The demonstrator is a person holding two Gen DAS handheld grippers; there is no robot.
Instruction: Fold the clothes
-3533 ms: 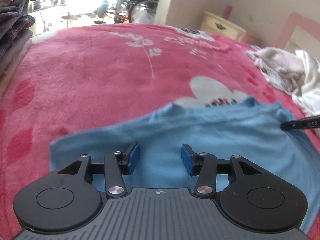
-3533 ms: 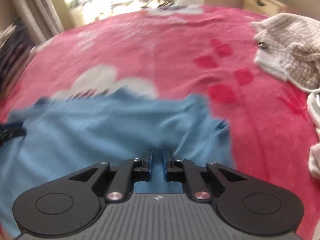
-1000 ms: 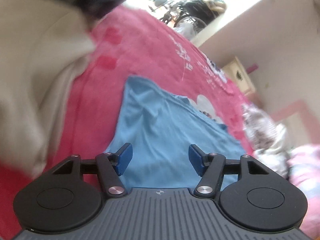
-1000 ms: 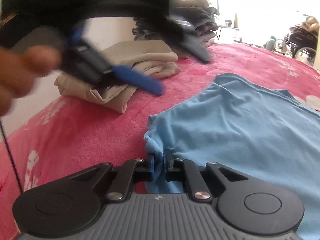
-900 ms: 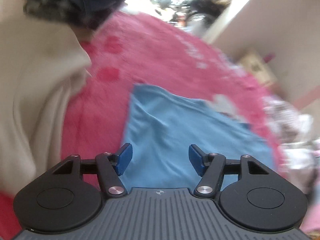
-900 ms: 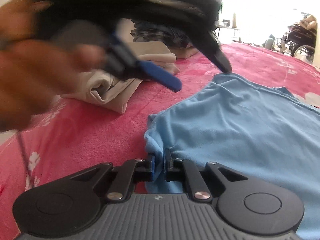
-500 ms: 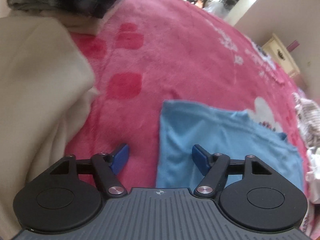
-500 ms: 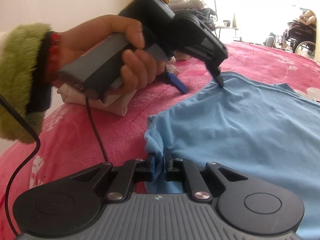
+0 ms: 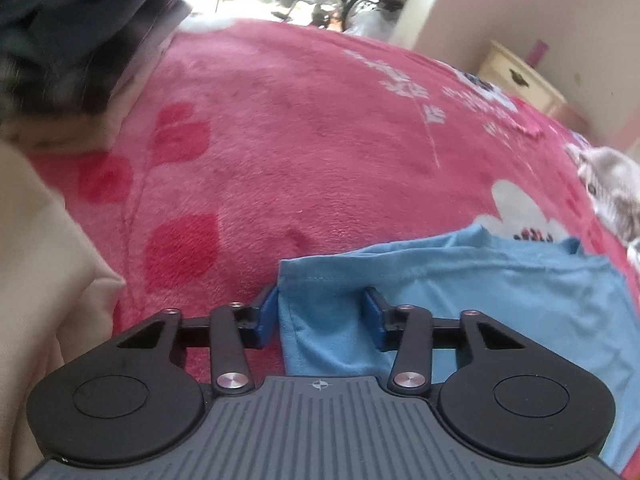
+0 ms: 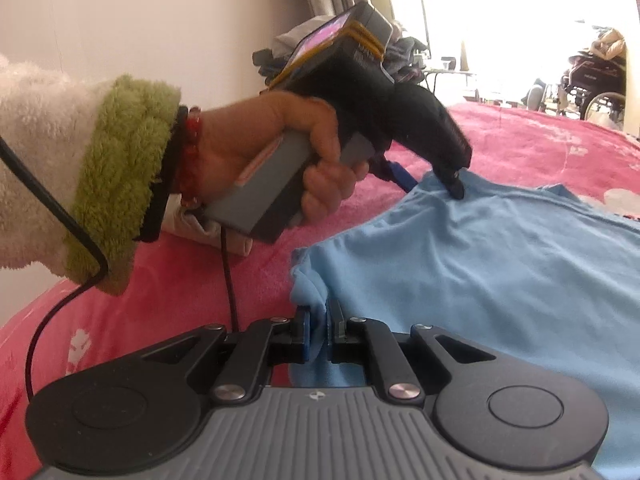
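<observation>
1. Your left gripper [image 9: 320, 314] has come in over the corner of the blue shirt [image 9: 460, 292]. Half a second ago its jaws stood wider, with the left pad on bare blanket; now they are closing, the corner hem between them, pads not yet pressing.
2. Your right gripper [image 10: 317, 334] has not moved. It stays clamped narrowly on a bunched fold at the shirt's near edge.
3. The blue shirt lies spread flat on the pink blanket [image 9: 320, 140], wrinkled towards both grippers.
4. In the right wrist view, your left hand [image 10: 280, 152] and its green-cuffed sleeve [image 10: 124, 168] hold the left gripper above the shirt's far corner, with a black cable [image 10: 52, 208] trailing below the wrist.
5. Obstacles: a beige folded garment [image 9: 44, 300] lies just left of the left gripper; a dark stack of folded clothes [image 9: 72, 40] sits beyond it; a grey knitted garment [image 9: 612, 188] lies at the right edge.
6. Open blanket extends ahead of the shirt to the bed's far edge.
</observation>
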